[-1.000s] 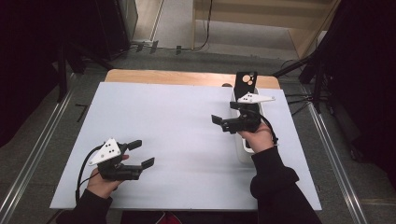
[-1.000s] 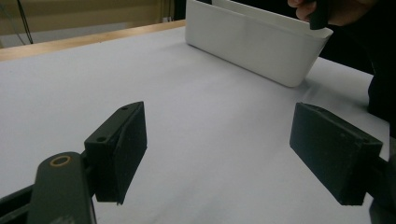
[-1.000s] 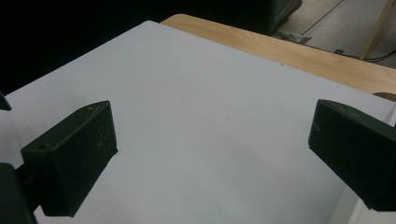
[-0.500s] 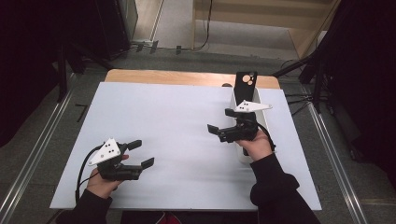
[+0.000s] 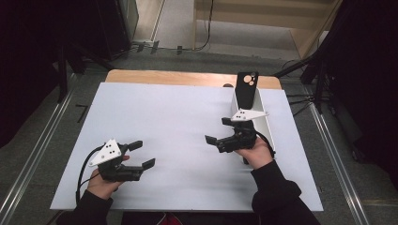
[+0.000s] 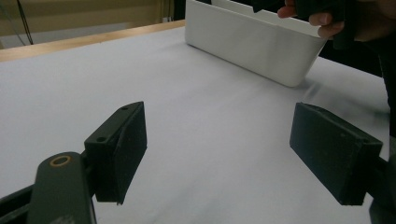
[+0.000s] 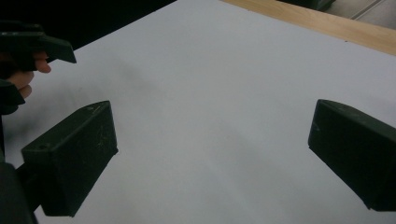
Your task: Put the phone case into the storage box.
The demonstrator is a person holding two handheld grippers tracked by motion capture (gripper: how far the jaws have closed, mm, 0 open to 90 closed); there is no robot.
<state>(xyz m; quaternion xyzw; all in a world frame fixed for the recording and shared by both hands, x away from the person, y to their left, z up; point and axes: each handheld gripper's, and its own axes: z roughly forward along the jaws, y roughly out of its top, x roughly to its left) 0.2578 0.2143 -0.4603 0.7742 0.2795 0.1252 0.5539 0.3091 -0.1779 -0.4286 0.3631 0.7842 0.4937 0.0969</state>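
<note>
A person sits at a white tabletop (image 5: 178,117), holding black tongs in each hand. The landmark here is a long white bin (image 5: 265,124) standing on the right side of the tabletop.

Nearest the person, well to the left of the bin, the left tongs (image 5: 141,154) hover just above the white surface. Their jaws stand wide apart with nothing between them, and they have kept the same place over the last second. From the left gripper view, the bin (image 6: 252,44) lies ahead with bare tabletop between.

Farther in, the right tongs (image 5: 219,130) sit just beside the bin's near left edge, jaws also spread wide and empty, pointing away from the bin toward the middle of the tabletop. A second ago this hand was held farther back along the bin; it has since drawn toward the person and slightly lower.

At the bin's far end, a black phone-like slab (image 5: 246,89) with camera rings stands upright, leaning inside the bin. Neither pair of tongs touches it.

The right hand's retreat suggests it has left the slab in the bin, so that step looks finished.
</note>
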